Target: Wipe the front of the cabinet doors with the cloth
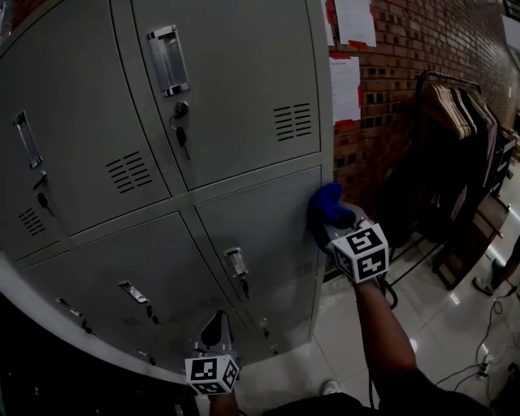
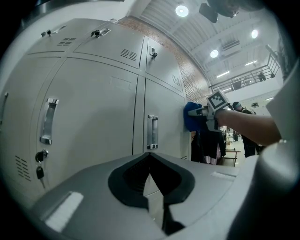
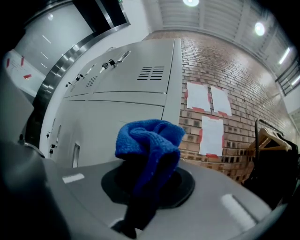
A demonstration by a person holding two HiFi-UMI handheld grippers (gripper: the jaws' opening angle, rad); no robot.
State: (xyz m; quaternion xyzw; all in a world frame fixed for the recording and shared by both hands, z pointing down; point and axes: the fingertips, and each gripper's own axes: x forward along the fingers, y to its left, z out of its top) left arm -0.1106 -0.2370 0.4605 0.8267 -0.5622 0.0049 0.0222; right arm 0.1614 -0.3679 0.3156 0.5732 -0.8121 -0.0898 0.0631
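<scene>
The grey metal cabinet (image 1: 244,73) has several doors with handles and vents. A blue cloth (image 1: 327,205) is bunched in my right gripper (image 1: 335,224), which is shut on it and presses it against the right edge of the lower right door (image 1: 260,219). In the right gripper view the cloth (image 3: 150,140) fills the jaws, with the cabinet (image 3: 126,93) right behind it. My left gripper (image 1: 216,325) hangs low near the bottom doors, shut and empty, apart from the cabinet. The left gripper view shows the cloth (image 2: 191,116) on the far door edge.
Keys (image 1: 180,130) hang from the locks of the upper doors. Right of the cabinet is a brick wall (image 1: 382,97) with taped papers (image 1: 355,24). A clothes rack (image 1: 459,114) with hanging garments stands further right. Cables (image 1: 487,325) lie on the tiled floor.
</scene>
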